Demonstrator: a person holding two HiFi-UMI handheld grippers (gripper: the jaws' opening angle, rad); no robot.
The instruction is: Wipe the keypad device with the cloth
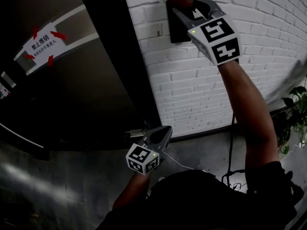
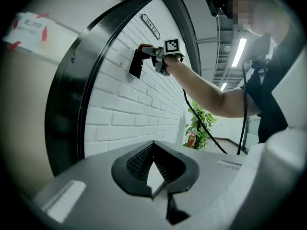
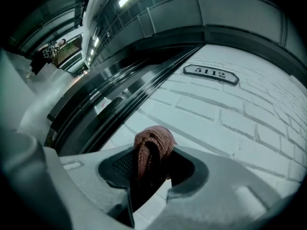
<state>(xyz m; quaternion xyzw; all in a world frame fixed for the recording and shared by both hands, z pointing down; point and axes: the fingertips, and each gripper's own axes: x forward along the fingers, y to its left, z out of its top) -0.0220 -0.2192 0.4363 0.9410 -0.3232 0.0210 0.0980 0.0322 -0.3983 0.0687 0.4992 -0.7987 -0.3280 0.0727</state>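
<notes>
Right gripper raised high, jaws clamped on a reddish-brown cloth, the wad bulging out past the tips. White brick wall fills the right of the head view. Dark door sits to its left, with a paper notice stuck on by red tape at its corners. Keypad device is mounted on the wall close to the edge by the door frame: a dark slab, long axis running up and down the wall, face pointing out from the brick. Cloth meets its top end. Left gripper hangs low, near the wall's bottom edge, jaws drawn together at the tips with nothing in them, only a sliver of wall showing between the pads. Left gripper view alone gives the device side-on, standing proud of the brick, plus a potted plant further along the wall. Only the right gripper view shows a number plate reading 5112 on the brick.
</notes>
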